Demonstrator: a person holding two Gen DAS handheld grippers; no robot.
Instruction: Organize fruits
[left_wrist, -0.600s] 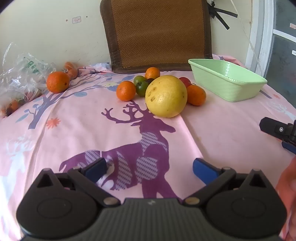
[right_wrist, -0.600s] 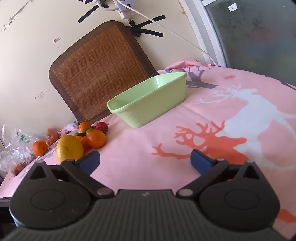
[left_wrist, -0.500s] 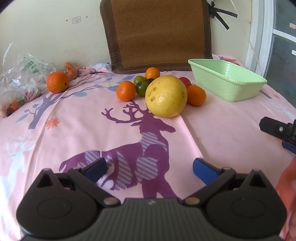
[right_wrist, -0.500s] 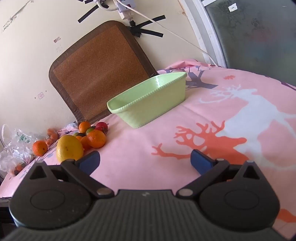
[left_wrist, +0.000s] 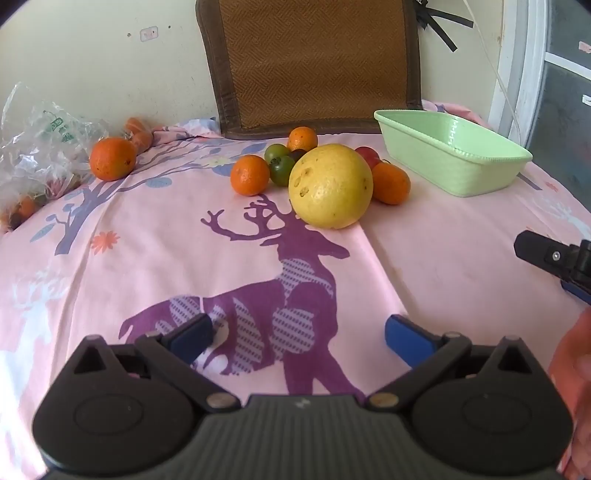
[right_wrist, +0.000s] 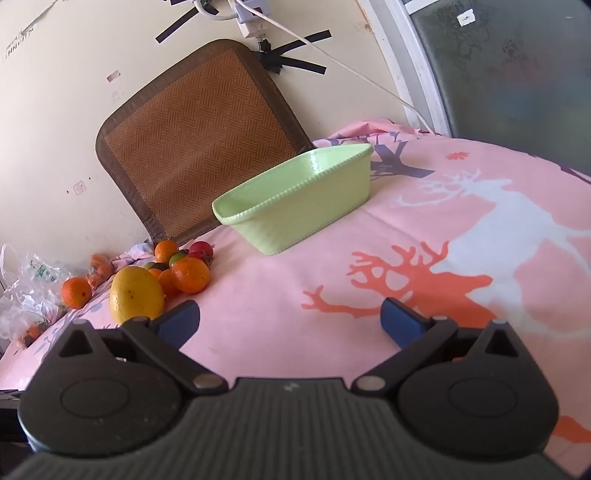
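Fruit pile waiting by the green tub

Both claws, left claw (left_wrist: 297, 334) and right claw (right_wrist: 290, 319), gape wide with nothing in them. The dimpled yellow pomelo (left_wrist: 330, 186) sits among glossy round oranges (left_wrist: 250, 174) on the pink deer-print cloth (left_wrist: 184, 258), near the ribbed green plastic basket (left_wrist: 456, 158).

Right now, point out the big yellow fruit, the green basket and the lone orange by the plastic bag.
Yellow fruit (left_wrist: 330, 186): left wrist view, middle of its front.
Green basket (left_wrist: 476, 173): left wrist view, near side wall.
Lone orange (left_wrist: 112, 158): left wrist view, middle of its peel.
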